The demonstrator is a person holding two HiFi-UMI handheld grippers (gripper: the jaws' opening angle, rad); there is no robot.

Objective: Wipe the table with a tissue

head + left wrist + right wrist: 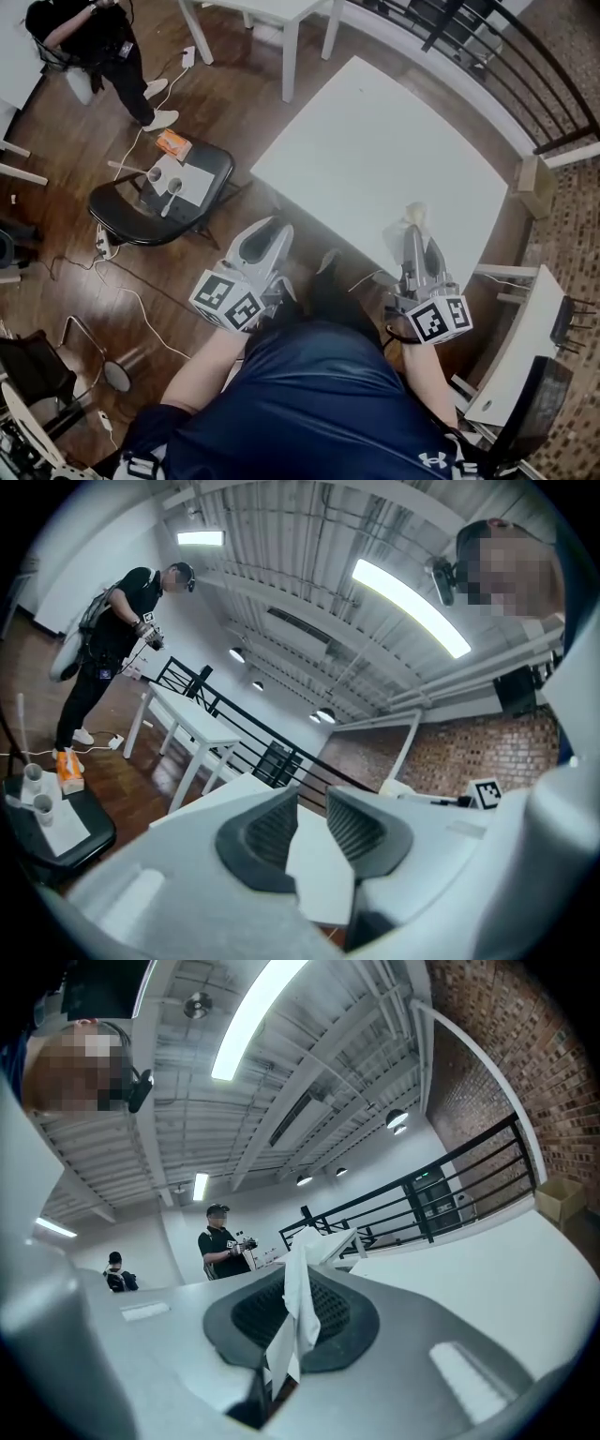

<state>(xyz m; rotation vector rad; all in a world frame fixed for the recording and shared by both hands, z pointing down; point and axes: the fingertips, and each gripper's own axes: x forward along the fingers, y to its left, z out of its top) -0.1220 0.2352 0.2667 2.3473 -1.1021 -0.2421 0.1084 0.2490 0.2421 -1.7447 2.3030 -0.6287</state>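
The white table (384, 155) stands in front of me, its near corner between my two grippers. My right gripper (413, 231) is over the table's near edge, shut on a white tissue (413, 215) that sticks up past its tips. In the right gripper view the tissue (300, 1302) hangs pinched between the jaws, tilted upward, with the table (511, 1279) to the right. My left gripper (273, 230) hangs off the table's left corner, open and holding nothing. In the left gripper view, the table (217, 795) shows through the left gripper (309, 829).
A black chair (211, 167) carrying a paper sheet and two cups stands to the left. An orange object (173, 143) and cables lie on the wood floor. A person in black (94, 42) stands far left. A railing (534, 52) runs behind the table, and a second white desk (520, 342) is at right.
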